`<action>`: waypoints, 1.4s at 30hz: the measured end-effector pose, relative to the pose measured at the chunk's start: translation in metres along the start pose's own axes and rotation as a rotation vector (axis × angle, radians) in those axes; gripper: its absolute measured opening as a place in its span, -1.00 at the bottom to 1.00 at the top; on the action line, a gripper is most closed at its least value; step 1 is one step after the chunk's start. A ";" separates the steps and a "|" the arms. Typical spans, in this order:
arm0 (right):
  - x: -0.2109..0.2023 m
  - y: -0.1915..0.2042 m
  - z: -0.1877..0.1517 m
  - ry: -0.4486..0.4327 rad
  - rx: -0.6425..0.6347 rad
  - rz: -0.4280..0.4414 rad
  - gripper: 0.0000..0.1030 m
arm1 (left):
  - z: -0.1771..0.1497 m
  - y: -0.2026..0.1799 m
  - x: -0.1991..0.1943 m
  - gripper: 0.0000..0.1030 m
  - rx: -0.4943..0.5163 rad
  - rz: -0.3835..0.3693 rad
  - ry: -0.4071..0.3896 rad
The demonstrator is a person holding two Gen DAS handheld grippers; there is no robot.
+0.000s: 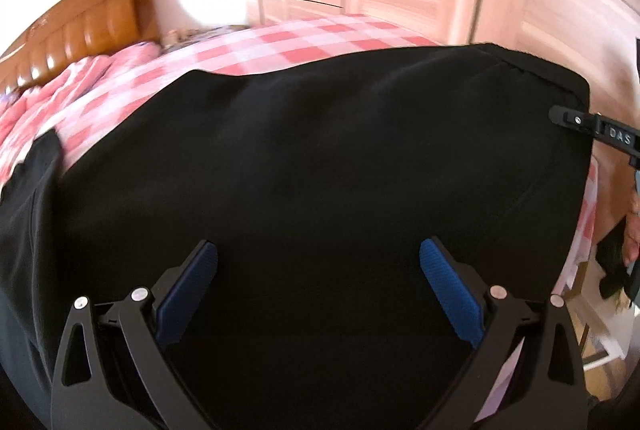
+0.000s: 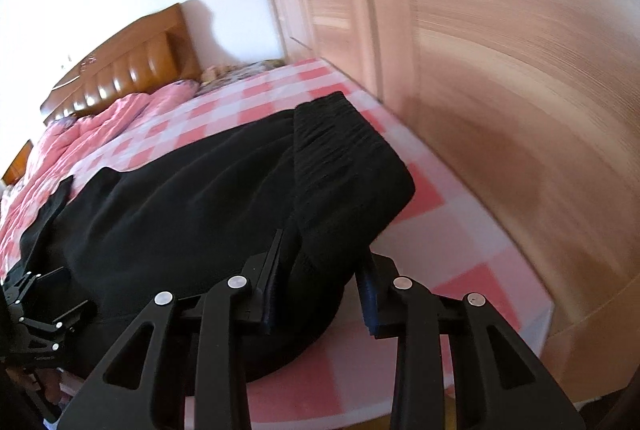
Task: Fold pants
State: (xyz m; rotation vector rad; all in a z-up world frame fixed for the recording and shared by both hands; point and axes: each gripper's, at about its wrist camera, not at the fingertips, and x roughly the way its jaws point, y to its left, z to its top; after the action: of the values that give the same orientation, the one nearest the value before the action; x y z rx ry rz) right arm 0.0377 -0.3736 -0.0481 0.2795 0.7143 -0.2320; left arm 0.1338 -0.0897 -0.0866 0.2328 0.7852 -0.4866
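Black pants (image 2: 192, 197) lie across a checked bed (image 2: 460, 230), folding barely begun: the right claw (image 2: 320, 262) grips the waistband corner while the left claw (image 1: 318, 250) hovers open.

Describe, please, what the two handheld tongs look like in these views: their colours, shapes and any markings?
Both the left tongs and the right tongs are matte black, with curved cut-out linkage arms joined by round silver pivot pins. Ribbed blue pads line the fingers' inner faces. One finger of the right tongs bears raised letters reading DAS.
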 end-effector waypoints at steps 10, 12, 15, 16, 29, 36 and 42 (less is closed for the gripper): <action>-0.043 0.002 -0.002 -0.069 -0.033 -0.015 0.87 | -0.020 0.022 -0.057 0.96 -0.007 0.046 -0.075; -0.059 0.012 -0.002 -0.112 -0.073 -0.037 0.87 | -0.030 0.037 -0.076 0.96 -0.018 0.094 -0.098; -0.074 0.032 0.003 -0.157 -0.113 0.006 0.87 | -0.052 0.084 -0.105 0.96 -0.106 0.183 -0.099; -0.076 0.041 0.004 -0.156 -0.126 0.039 0.87 | -0.060 0.101 -0.111 0.96 -0.141 0.209 -0.093; 0.015 0.255 -0.004 0.104 -0.455 0.356 0.87 | -0.162 0.378 -0.158 0.94 -0.721 0.554 0.062; 0.072 0.310 -0.033 0.298 -0.594 0.220 0.86 | -0.183 0.396 -0.141 0.97 -0.711 0.602 0.134; 0.083 0.310 -0.028 0.310 -0.570 0.230 0.92 | -0.175 0.410 -0.131 0.97 -0.708 0.615 0.182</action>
State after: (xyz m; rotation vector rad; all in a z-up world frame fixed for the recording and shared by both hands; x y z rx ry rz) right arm 0.1755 -0.0829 -0.0707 -0.1523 1.0132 0.2415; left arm 0.1513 0.3749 -0.1033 -0.1489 0.9648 0.4061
